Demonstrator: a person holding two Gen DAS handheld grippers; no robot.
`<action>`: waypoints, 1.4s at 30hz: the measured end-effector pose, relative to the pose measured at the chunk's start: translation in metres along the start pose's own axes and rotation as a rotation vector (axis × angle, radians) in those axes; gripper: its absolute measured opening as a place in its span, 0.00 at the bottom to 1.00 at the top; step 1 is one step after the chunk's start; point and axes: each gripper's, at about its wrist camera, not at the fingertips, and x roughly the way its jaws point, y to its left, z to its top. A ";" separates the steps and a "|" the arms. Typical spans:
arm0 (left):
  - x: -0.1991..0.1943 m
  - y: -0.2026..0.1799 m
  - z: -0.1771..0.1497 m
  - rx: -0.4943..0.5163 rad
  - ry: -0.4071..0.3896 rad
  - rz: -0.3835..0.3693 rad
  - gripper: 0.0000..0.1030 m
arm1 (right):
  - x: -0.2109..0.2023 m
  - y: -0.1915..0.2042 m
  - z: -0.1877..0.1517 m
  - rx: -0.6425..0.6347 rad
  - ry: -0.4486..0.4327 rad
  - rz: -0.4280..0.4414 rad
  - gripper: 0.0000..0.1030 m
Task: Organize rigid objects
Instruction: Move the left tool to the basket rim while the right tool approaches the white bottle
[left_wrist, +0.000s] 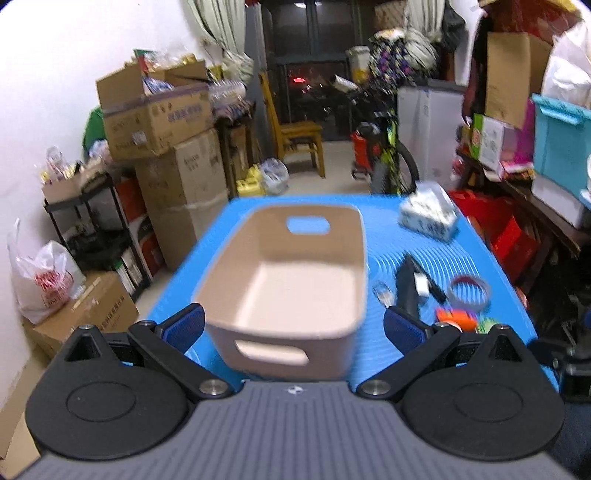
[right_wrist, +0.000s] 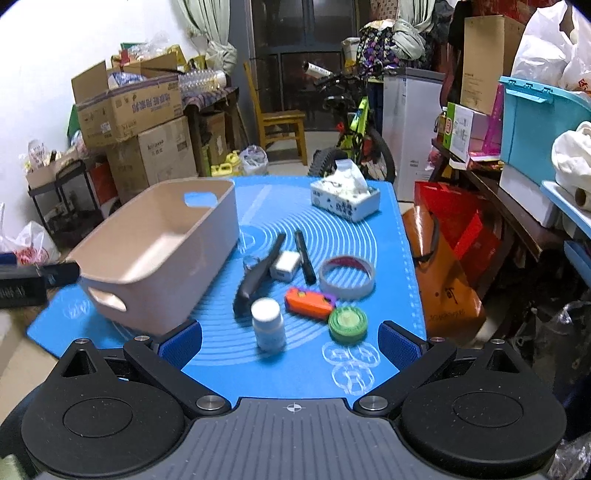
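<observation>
The bottle (right_wrist: 266, 325) is being faced upright, just ahead between the fingers of the right gripper (right_wrist: 290, 341), wide open and empty; the left gripper (left_wrist: 293, 328), likewise, is being held before the empty bin (left_wrist: 288, 280)

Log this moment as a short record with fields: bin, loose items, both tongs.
bin: beige bin, nothing visible inside, on blue mat
loose items: white bottle, orange block, green disc, tape roll, white adapter, black pen, all right of the bin
tissue box: far end of mat
left tongs: open, facing bin
right tongs: open, near bottle
</observation>
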 end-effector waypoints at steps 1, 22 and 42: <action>0.002 0.003 0.006 -0.005 -0.002 0.003 0.99 | 0.001 0.002 0.005 0.002 -0.007 0.000 0.98; 0.109 0.096 0.059 -0.005 0.091 0.109 0.98 | 0.084 0.024 0.052 0.061 0.032 -0.061 0.98; 0.224 0.120 0.038 -0.013 0.406 -0.045 0.84 | 0.179 0.033 0.030 0.064 0.181 -0.122 0.98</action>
